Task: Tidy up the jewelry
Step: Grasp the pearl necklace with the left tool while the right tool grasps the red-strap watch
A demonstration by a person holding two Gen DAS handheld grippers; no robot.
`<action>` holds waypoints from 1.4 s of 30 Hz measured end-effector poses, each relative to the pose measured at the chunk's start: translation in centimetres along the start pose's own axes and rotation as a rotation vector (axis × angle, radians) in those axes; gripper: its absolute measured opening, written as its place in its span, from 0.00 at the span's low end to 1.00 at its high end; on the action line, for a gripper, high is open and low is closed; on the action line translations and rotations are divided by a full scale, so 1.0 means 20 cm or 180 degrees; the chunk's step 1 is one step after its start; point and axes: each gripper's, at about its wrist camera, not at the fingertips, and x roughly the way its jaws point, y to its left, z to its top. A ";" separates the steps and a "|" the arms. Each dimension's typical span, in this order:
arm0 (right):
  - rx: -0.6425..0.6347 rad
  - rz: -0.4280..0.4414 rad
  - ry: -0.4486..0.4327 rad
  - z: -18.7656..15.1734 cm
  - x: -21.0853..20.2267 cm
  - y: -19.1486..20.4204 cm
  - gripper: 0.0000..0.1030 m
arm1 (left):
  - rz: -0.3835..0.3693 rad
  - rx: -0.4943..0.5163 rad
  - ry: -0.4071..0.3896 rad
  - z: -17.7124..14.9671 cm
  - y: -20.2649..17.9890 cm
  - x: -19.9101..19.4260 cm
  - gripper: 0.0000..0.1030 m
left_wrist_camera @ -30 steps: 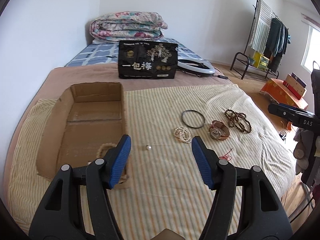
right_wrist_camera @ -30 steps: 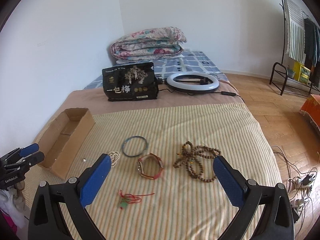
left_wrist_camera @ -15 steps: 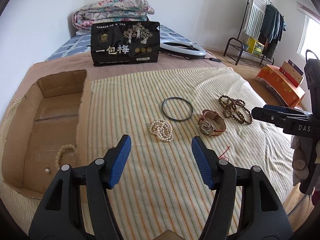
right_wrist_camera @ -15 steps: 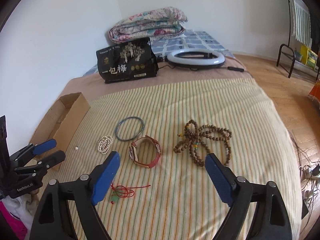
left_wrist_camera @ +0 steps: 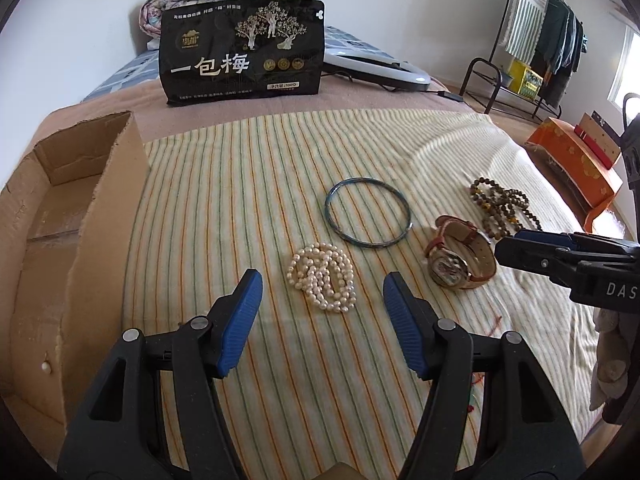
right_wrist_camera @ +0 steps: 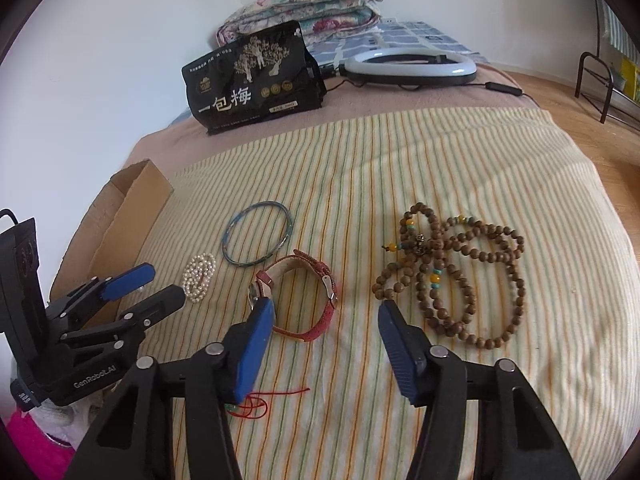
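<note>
A bed (left_wrist_camera: pixel 400 92) fills both views, its near half under a striped cloth (left_wrist_camera: pixel 248 184). Along the cloth's left edge lies an open cardboard box (left_wrist_camera: pixel 108 216); a small pale bead, perhaps a pearl (left_wrist_camera: pixel 46 367), sits at its near end, though the view there is warped. A black snack bag (left_wrist_camera: pixel 242 52) stands upright at the far side, with a ring light (right_wrist_camera: pixel 410 65) lying beside it and folded quilts (right_wrist_camera: pixel 320 4) behind. The jewelry lies on the cloth, right of the box: wooden beads (right_wrist_camera: pixel 452 276) farthest right, then a red-strapped watch (right_wrist_camera: pixel 300 296), a blue-green bangle (left_wrist_camera: pixel 368 212), a coiled pearl string (left_wrist_camera: pixel 322 276) nearest the box, and a red cord (right_wrist_camera: pixel 260 400) closest to the camera. The left hand-held gripper (left_wrist_camera: pixel 322 312) hovers just short of the pearl string, jaws parted and empty. The right hand-held gripper (right_wrist_camera: pixel 326 326) is closing, its left pad just beside the watch face with part of the strap between the jaws, not yet pressed.
</note>
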 end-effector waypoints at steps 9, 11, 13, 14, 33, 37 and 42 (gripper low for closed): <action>0.0033 0.0124 0.0114 0.01 0.11 0.00 0.40 | 0.0097 0.0019 0.0085 0.00 0.01 0.12 0.63; 0.0018 0.0096 0.0138 0.02 0.13 0.00 0.39 | 0.0121 0.0045 0.0086 0.00 0.01 0.14 0.63; 0.0020 0.0062 0.0158 0.02 0.16 0.00 0.37 | 0.0147 0.0087 0.0092 0.01 0.00 0.16 0.63; 0.0028 0.0050 0.0164 0.02 0.17 0.00 0.36 | 0.0153 0.0099 0.0096 0.01 0.00 0.17 0.63; -0.0158 -0.0201 0.0116 0.01 0.19 0.06 0.06 | 0.0035 0.0043 0.0060 0.01 0.01 0.14 0.11; -0.0164 -0.0217 0.0085 0.00 0.16 0.07 0.06 | -0.0017 0.0009 0.0053 0.00 0.01 0.10 0.10; -0.0174 -0.0254 0.0011 -0.01 0.10 0.10 0.06 | -0.0052 0.0030 -0.0022 0.00 -0.01 0.01 0.09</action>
